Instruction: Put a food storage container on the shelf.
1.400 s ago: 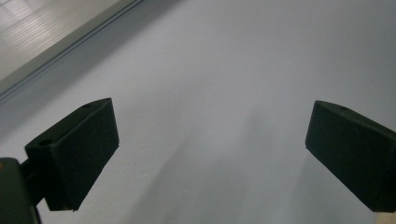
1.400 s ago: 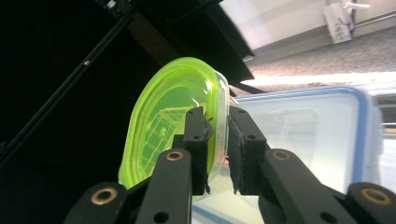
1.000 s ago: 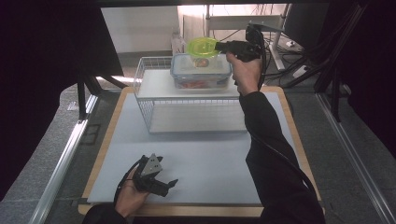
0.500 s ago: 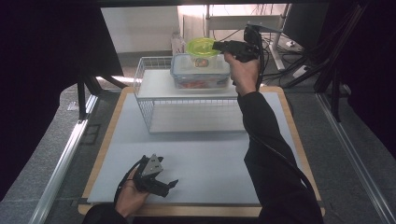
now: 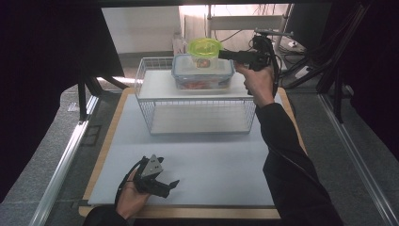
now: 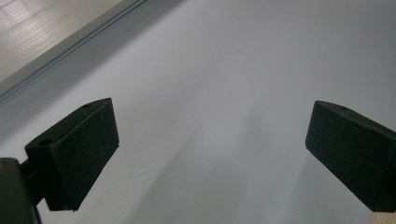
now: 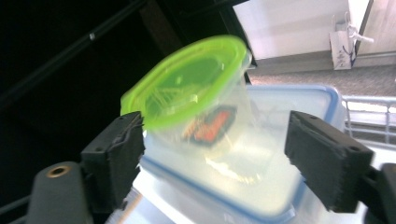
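- High view: the right gripper [image 5: 225, 54] is held level at the back of the table, its jaws reaching the green-lidded tub [image 5: 204, 52], which sits on the blue-rimmed box [image 5: 203, 73] on top of the wire rack [image 5: 197, 106]. The left gripper [image 5: 165, 186] rests low on the white mat [image 5: 216, 155] near the front edge, well apart from the rack.
- Left gripper view: its jaws stand wide and released, with bare mat [image 6: 219, 93] between them; a pale floor strip [image 6: 42, 28] shows at the top left.
- Right gripper view: the jaws have just been opening and now stand clear of the tub [image 7: 196, 102], which sits tilted between them on the box [image 7: 280, 154]; the left pad [image 7: 116, 158] is just beside the green lid's rim. A dark curtain [image 7: 70, 56] lies behind.
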`<state>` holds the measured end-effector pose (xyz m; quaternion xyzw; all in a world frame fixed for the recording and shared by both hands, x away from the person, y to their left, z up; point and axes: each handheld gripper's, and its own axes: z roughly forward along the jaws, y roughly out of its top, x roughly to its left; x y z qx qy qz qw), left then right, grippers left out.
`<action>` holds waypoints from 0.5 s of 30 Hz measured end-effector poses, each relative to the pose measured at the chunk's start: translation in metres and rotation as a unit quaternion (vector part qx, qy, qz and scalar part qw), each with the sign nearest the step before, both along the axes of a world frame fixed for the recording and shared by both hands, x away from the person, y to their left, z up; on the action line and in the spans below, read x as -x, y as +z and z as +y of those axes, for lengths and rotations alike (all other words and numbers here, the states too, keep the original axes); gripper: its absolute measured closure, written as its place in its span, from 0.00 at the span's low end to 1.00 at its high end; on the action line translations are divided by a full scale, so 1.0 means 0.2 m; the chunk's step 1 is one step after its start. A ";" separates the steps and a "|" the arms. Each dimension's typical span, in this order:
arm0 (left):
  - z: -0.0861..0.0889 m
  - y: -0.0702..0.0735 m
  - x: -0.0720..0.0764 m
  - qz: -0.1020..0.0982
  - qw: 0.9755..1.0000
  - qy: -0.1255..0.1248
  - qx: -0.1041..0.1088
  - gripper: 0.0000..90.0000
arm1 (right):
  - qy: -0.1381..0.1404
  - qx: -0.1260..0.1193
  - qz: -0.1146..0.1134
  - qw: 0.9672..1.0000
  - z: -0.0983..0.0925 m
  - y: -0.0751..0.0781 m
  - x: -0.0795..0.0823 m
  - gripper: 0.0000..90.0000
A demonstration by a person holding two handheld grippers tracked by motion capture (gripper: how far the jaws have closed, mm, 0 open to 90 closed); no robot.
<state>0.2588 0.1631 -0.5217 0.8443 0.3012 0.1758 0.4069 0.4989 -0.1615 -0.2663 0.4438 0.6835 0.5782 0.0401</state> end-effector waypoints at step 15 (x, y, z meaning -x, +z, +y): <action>0.00 0.00 0.00 -0.003 1.000 0.001 0.009 0.02 | 0.036 0.072 -0.061 0.995 -0.07 -0.16 0.28 0.09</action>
